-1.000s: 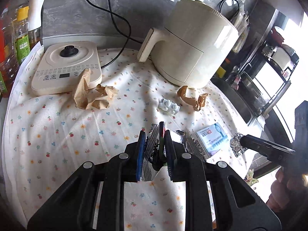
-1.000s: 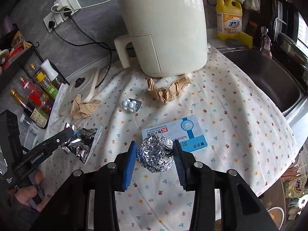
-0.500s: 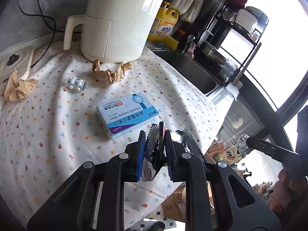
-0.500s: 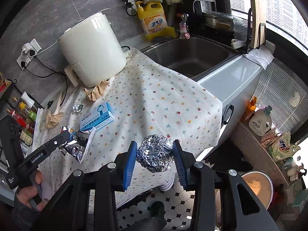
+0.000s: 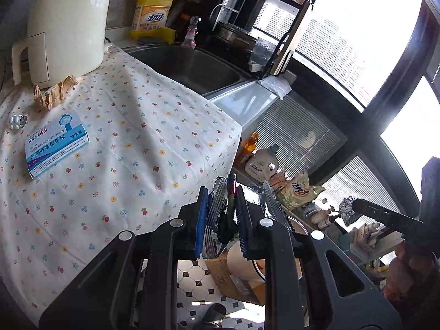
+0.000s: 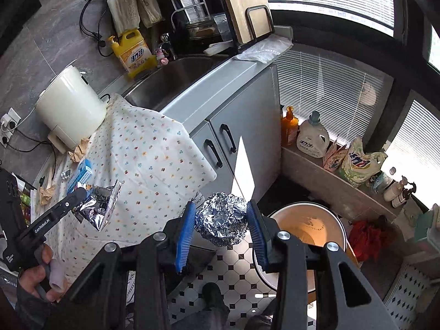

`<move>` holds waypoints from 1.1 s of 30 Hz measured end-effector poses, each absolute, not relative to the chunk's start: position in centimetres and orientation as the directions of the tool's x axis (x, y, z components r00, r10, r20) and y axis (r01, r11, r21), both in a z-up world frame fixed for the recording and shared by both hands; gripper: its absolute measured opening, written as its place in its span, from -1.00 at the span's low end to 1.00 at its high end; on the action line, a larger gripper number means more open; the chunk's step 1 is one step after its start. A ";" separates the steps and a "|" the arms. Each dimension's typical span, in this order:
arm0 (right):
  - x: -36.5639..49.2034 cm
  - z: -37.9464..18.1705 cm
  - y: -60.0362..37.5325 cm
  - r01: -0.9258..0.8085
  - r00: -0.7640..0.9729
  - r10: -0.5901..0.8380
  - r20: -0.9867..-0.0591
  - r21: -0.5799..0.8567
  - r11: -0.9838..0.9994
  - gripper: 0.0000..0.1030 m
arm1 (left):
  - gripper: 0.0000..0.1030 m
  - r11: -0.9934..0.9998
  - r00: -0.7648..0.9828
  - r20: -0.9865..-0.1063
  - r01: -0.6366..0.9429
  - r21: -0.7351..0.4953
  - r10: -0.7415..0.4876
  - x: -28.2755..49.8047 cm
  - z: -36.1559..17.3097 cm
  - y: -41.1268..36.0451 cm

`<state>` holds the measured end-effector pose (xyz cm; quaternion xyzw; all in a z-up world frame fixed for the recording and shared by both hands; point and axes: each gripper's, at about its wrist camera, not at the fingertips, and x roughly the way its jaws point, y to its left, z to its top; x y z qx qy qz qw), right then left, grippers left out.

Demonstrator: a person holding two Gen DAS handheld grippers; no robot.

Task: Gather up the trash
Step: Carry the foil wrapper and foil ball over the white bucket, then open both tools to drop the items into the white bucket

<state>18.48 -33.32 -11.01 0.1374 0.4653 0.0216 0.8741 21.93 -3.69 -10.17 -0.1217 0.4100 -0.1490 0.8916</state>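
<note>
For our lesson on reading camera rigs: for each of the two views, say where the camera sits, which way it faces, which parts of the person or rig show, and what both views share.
Left wrist: on the left gripper, facing down over the tablecloth edge toward the sink; its blue pads clamp a foil wrapper; the right gripper and hand show.
Right wrist: on the right gripper, facing down at the bin; it clamps a foil ball; the left gripper and hand show.
Shared: tablecloth, sink, medicine box, yellow bottle.

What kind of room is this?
A home kitchen, most likely: a steel sink set in the counter, a yellow dish soap bottle beside it, and a cream air fryer on the flowered cloth.
</note>
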 end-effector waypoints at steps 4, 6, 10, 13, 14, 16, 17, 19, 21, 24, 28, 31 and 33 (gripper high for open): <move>16.7 -11.6 -37.0 0.142 0.569 0.119 -0.813 0.239 0.961 -0.19 | -0.61 0.917 0.592 -0.703 0.203 -0.343 -0.394 21.3 -10.8 -7.7; 15.8 -11.7 -39.0 0.172 0.584 0.106 -0.805 0.250 0.953 0.19 | -0.61 0.913 0.579 -0.707 0.224 -0.341 -0.405 20.9 -11.1 -9.5; 14.2 -12.1 -42.0 0.200 0.591 0.097 -0.801 0.261 0.944 0.29 | -0.61 0.907 0.557 -0.716 0.263 -0.329 -0.421 20.4 -11.4 -12.9; 13.0 -12.6 -43.9 0.220 0.587 0.098 -0.803 0.275 0.936 0.29 | -0.61 0.902 0.538 -0.725 0.290 -0.321 -0.431 20.4 -11.7 -15.1; 12.6 -12.8 -44.4 0.228 0.585 0.098 -0.805 0.279 0.933 0.29 | -0.61 0.900 0.532 -0.727 0.299 -0.318 -0.434 20.4 -11.8 -15.8; 11.8 -13.2 -45.5 0.245 0.581 0.094 -0.808 0.284 0.927 0.29 | -0.61 0.895 0.519 -0.732 0.319 -0.313 -0.441 20.4 -11.9 -17.3; 11.3 -13.4 -46.0 0.255 0.579 0.090 -0.810 0.286 0.924 0.29 | -0.61 0.892 0.512 -0.735 0.329 -0.310 -0.445 20.5 -12.0 -18.2; 10.5 -13.6 -47.0 0.275 0.577 0.081 -0.813 0.287 0.918 0.29 | -0.61 0.885 0.498 -0.740 0.352 -0.306 -0.453 20.6 -12.2 -19.7; 9.8 -13.8 -48.0 0.297 0.576 0.069 -0.814 0.287 0.911 0.31 | -0.61 0.876 0.480 -0.745 0.377 -0.302 -0.464 20.8 -12.5 -21.3; 8.9 -13.9 -49.1 0.321 0.574 0.053 -0.817 0.284 0.904 0.33 | -0.61 0.860 0.453 -0.750 0.411 -0.303 -0.481 21.0 -12.9 -23.5; 7.7 -14.1 -50.5 0.350 0.568 0.028 -0.823 0.273 0.896 0.35 | -0.61 0.837 0.413 -0.761 0.456 -0.303 -0.501 21.3 -13.7 -26.8; 6.7 -14.3 -51.8 0.380 0.563 0.007 -0.826 0.267 0.885 0.41 | -0.61 0.819 0.385 -0.768 0.487 -0.303 -0.512 21.4 -14.2 -28.9; 6.2 -14.5 -52.5 0.400 0.560 -0.002 -0.829 0.268 0.876 0.41 | -0.61 0.811 0.369 -0.772 0.498 -0.306 -0.518 21.5 -14.5 -29.9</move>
